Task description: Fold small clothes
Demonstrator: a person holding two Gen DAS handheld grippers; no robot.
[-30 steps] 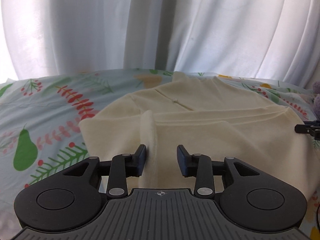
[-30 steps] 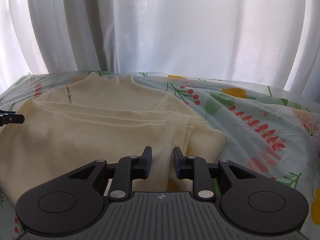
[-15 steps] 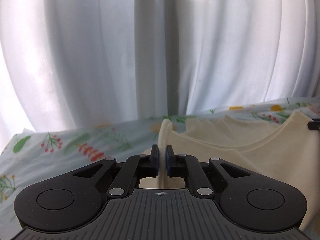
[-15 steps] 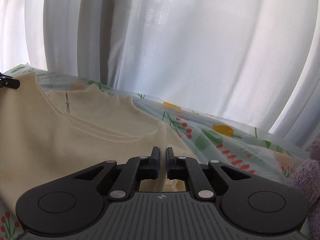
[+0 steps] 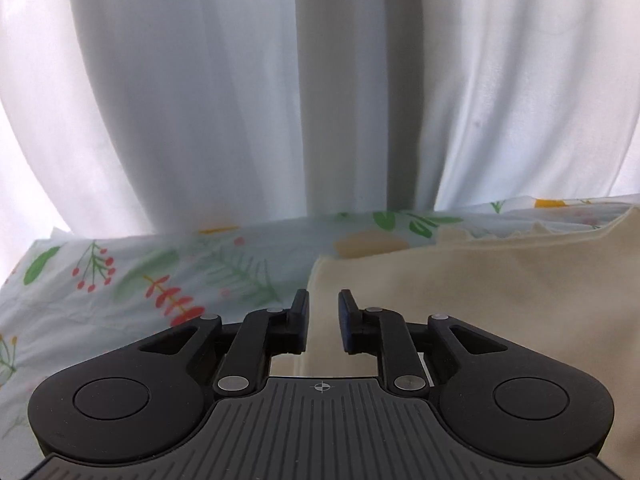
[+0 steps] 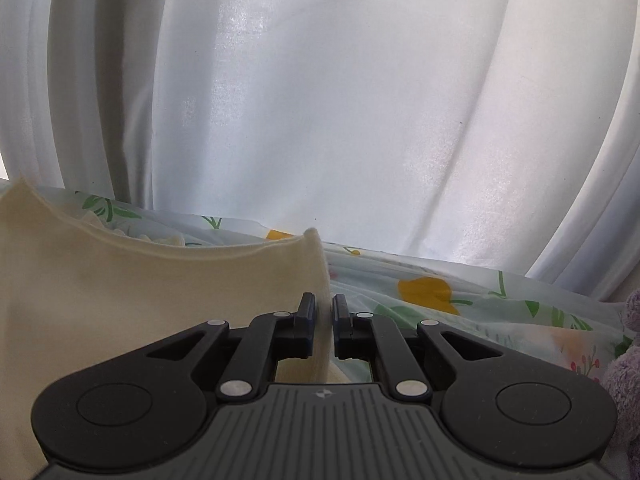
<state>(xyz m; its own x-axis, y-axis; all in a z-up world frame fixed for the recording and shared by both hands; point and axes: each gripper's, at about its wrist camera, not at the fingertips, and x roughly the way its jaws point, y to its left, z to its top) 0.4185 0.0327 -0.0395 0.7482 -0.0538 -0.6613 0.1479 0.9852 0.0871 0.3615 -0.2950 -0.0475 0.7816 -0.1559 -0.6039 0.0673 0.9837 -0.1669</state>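
A cream garment [image 5: 480, 300] lies folded over on the floral sheet [image 5: 140, 292]; it also shows in the right wrist view [image 6: 140, 300]. My left gripper [image 5: 323, 312] is open, its jaws a finger's width apart, with the garment's left edge lying between them. My right gripper [image 6: 324, 314] has its jaws close together, with the garment's right edge standing in the narrow gap. The garment's far hem sags between the two corners.
White curtains [image 5: 320, 100] hang close behind the bed's far edge. A purple plush toy [image 6: 624, 380] sits at the right. The floral sheet [image 6: 480, 312] extends to the right of the garment.
Both grippers closed on the garment's near corners, lifted and carried them forward over the garment. The left jaws have now opened; the right jaws have parted slightly.
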